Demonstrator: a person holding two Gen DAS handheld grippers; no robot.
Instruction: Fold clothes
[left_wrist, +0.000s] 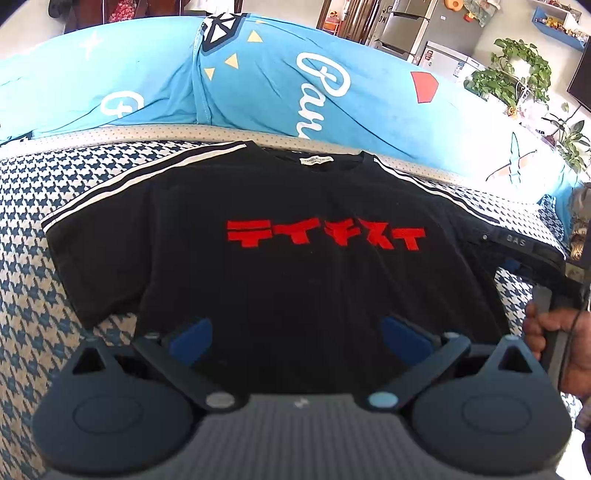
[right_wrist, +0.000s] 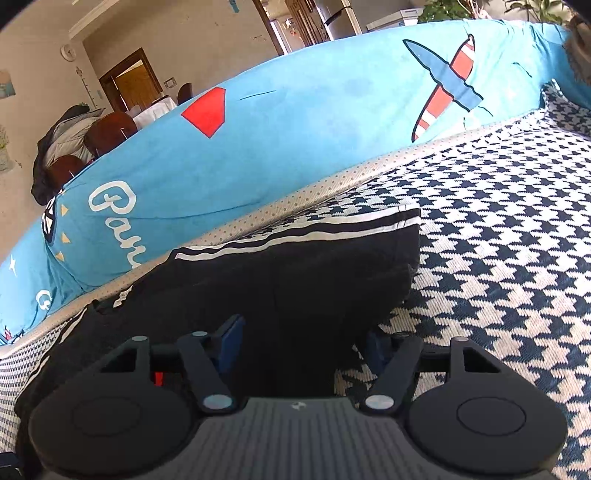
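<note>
Left tongs (left_wrist: 295, 334) stand open above the lower body of the black T-shirt (left_wrist: 280, 266), touching nothing. Right tongs (right_wrist: 301, 341) stand open astride the shirt's side edge; the pads are not seen pressing it. The shirt lies flat, collar pointing away, long axis near-to-far, on the houndstooth woven cover (left_wrist: 33, 258). Behind it lies a blue printed quilt (left_wrist: 266, 85).
</note>
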